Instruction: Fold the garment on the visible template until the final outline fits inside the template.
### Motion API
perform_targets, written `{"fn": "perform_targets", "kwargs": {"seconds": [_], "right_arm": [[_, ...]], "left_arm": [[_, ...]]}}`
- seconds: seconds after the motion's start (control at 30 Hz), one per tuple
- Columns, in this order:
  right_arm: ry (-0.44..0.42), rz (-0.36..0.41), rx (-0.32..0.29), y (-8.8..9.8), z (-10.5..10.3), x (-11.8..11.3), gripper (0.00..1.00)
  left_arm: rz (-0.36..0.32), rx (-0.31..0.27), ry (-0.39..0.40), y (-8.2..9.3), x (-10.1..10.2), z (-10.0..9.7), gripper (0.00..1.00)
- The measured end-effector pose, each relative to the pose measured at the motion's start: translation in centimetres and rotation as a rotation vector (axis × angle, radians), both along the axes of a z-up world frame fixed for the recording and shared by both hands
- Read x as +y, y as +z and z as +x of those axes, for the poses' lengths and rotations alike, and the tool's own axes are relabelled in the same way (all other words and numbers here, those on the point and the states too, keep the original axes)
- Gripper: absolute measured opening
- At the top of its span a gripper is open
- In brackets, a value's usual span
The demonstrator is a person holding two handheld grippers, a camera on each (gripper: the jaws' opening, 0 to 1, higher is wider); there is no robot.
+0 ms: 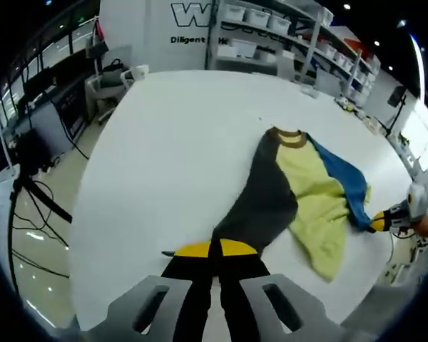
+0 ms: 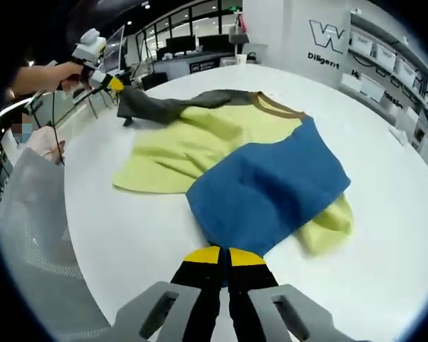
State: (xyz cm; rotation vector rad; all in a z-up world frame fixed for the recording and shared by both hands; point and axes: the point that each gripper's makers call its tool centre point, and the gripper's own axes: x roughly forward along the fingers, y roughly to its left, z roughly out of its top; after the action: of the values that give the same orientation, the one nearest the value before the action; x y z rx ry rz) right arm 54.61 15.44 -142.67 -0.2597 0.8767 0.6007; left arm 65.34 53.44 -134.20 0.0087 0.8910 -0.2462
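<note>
A garment lies on the white table (image 1: 171, 142): dark grey sleeve (image 1: 260, 203), pale yellow body (image 1: 314, 199), blue sleeve (image 1: 346, 182), brown collar (image 1: 289, 135). My left gripper (image 1: 214, 249) is shut on the grey sleeve's end, which stretches away from its yellow tips. In the right gripper view, my right gripper (image 2: 225, 256) is shut on the edge of the blue sleeve (image 2: 271, 185), which lies folded over the yellow body (image 2: 192, 142). The right gripper (image 1: 386, 221) enters the left gripper view from the right. The left gripper (image 2: 107, 80) shows at the far end of the grey sleeve (image 2: 157, 107).
Shelves with white bins (image 1: 260, 18) stand beyond the table's far edge. A tripod (image 1: 28, 192) and cables are on the floor to the left. A person's hand (image 2: 46, 75) and grey sleeve (image 2: 36, 235) show left of the table. Desks with monitors (image 2: 192, 46) stand behind.
</note>
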Motion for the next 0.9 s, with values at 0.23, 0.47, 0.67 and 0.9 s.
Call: {"fn": "perform_targets", "kwargs": {"seconds": [0.23, 0.47, 0.67, 0.9], "right_arm": [[-0.024, -0.004, 0.011, -0.2, 0.2, -0.3, 0.00], [-0.038, -0.013, 0.016, -0.3, 0.4, -0.2, 0.00], [-0.044, -0.026, 0.017, -0.2, 0.4, -0.3, 0.00], [-0.055, -0.045, 0.015, 0.0, 0.8, -0.5, 0.00]], "left_arm": [[0.036, 0.004, 0.019, 0.3, 3.1, 2.7, 0.00], [0.066, 0.016, 0.033, 0.0, 5.1, 4.0, 0.00], [0.121, 0.033, 0.068, -1.1, 7.1, 5.6, 0.00], [0.185, 0.021, 0.057, -1.1, 8.4, 7.2, 0.00]]}}
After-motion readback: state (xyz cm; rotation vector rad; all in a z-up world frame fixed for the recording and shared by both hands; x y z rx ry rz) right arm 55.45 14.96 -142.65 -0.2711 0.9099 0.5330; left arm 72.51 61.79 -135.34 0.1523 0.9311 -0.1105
